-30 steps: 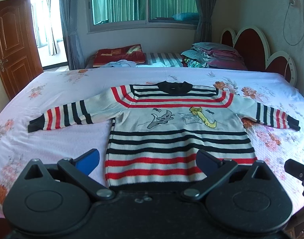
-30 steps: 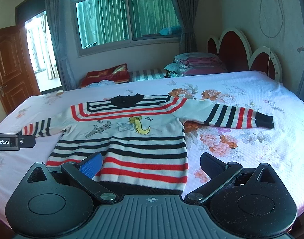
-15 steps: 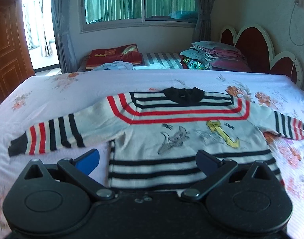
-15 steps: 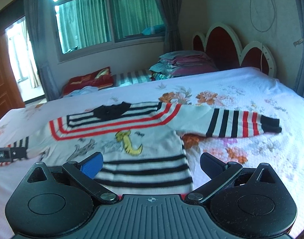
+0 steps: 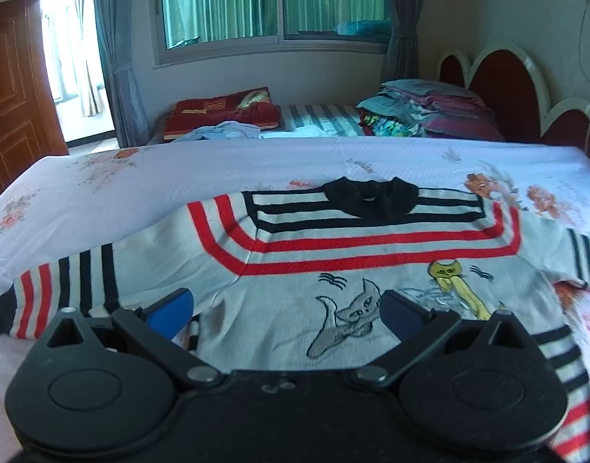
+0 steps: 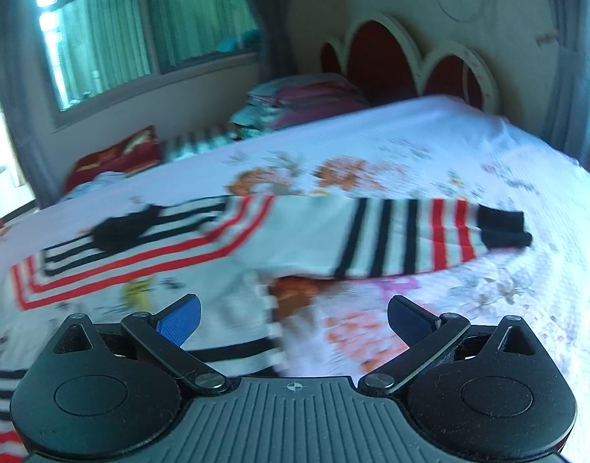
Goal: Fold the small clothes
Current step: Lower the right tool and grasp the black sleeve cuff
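Two grippers, left (image 5: 286,306) and right (image 6: 294,315), jaws spread wide and empty, poised low over striped sweater (image 5: 333,262) laid flat ahead on floral bed (image 5: 140,185).

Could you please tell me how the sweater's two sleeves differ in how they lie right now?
The left sleeve slopes down toward its cuff at the left view's edge; the right sleeve lies nearly level. The left sleeve's black cuff is cut off by the frame; the right sleeve's cuff shows whole. Both are spread outward, unfolded, with black and red stripes.
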A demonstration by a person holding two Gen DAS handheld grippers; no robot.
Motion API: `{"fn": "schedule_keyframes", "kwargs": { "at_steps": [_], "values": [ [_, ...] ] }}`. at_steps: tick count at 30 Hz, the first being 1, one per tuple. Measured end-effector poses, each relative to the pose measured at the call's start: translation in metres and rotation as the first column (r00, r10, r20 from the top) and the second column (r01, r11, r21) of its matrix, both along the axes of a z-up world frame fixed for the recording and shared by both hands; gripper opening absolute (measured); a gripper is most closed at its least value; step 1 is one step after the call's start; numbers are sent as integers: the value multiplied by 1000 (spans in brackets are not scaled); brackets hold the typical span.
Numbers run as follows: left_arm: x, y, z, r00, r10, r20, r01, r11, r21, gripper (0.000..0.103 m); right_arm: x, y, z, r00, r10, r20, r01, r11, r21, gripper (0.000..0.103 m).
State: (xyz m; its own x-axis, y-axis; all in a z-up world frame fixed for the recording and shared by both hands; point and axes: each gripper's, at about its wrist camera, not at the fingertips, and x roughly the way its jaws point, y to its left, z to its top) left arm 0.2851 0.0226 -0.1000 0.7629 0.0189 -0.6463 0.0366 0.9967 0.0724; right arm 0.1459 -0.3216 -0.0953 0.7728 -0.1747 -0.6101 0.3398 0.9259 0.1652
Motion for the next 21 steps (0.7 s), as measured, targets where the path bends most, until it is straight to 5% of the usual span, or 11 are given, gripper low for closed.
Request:
{"fn": "schedule_keyframes", "kwargs": {
  "at_steps": [1,3,4,17,21],
  "values": [
    [5,-5,-3,1000,7,-7,-7,1000,11,103,5,-15,-5,1000,-14,-7,14,1000,4,102],
    [14,-15,-9,1000,22,-21,-21,999,25,102,14,-43,-15,999,-41,-27,41,999,12,77],
    [19,-20,-11,999,29,-29,-28,999,32,102,19,-58,-20,997,-61,-39,61,998,16,73],
    [62,-49,-37,987,111,-112,-111,994,10,92,54,-205,-81,947,-277,-161,295,950,98,72],
    [69,-47,-41,984,120,-133,-122,993,-7,84,57,-222,-88,934,-328,-141,345,932,115,52]
  ]
}}
